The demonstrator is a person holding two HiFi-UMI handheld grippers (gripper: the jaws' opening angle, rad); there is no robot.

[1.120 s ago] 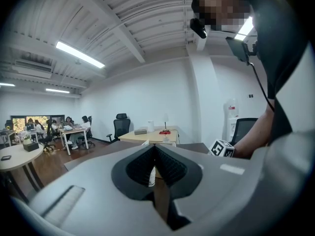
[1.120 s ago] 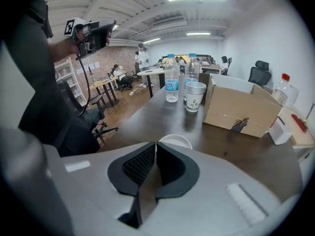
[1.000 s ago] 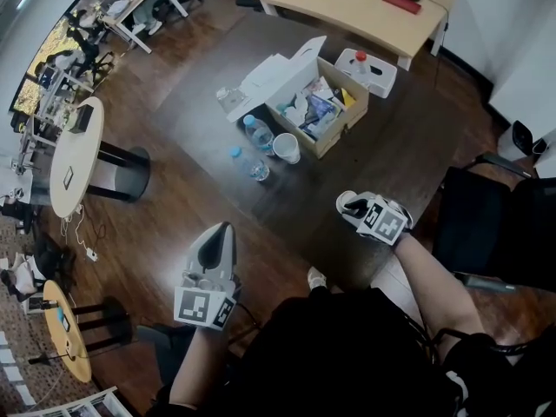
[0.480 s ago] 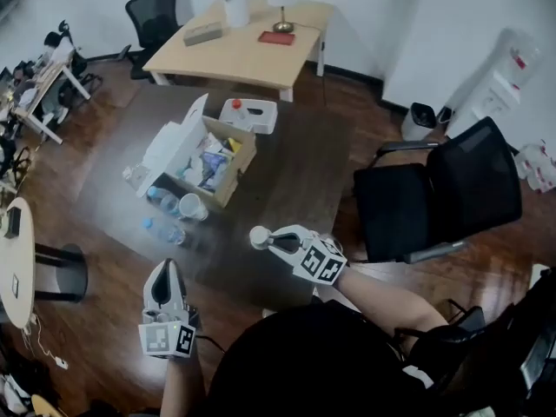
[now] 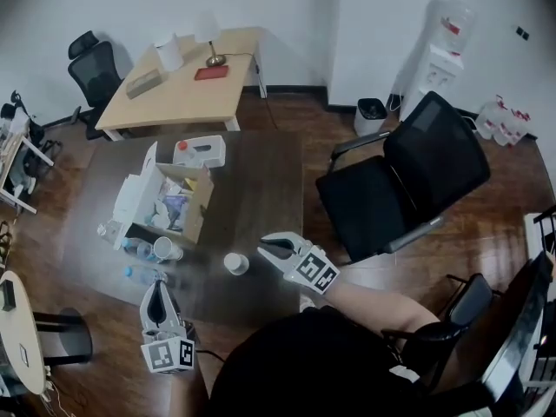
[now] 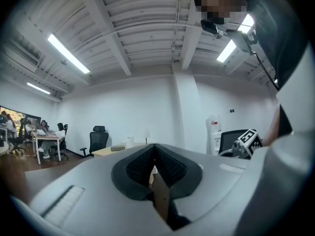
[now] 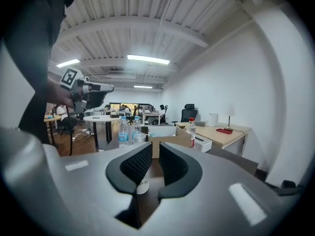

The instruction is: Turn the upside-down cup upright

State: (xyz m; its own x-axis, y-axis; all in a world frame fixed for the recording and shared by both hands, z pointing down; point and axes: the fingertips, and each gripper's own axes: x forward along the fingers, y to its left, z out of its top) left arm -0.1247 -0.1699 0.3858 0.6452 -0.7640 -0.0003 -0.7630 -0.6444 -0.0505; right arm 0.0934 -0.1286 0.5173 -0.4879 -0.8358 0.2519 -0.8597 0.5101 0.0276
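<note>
**Ana:** Cup [image 5: 235, 263] upright yet?

**Ben:** Yes. It stands mouth up on the dark counter [image 5: 269, 181], and neither tool touches it.

**Ana:** Start from the right tool [image 5: 264, 248], then.

**Ben:** Its jaws are closing, with a narrow gap left between the pads and nothing in that gap. The cup shows just past the tips, close to them.

**Ana:** And the left tool [image 5: 157, 285]?

**Ben:** Its jaws are together, the pads meet, and it holds nothing. It hovers at the counter's near edge.

**Ana:** Where is all this relative to the cardboard box [image 5: 198, 211]?

**Ben:** The cup is apart from the box, off its corner on the person's side. The right tool is just beyond the cup, farther from the box. The left tool is also on the person's side of the box, past two water bottles [image 5: 139, 274] standing just beside the box. A second paper cup [image 5: 166, 248] sits by those bottles, near the box.
</note>
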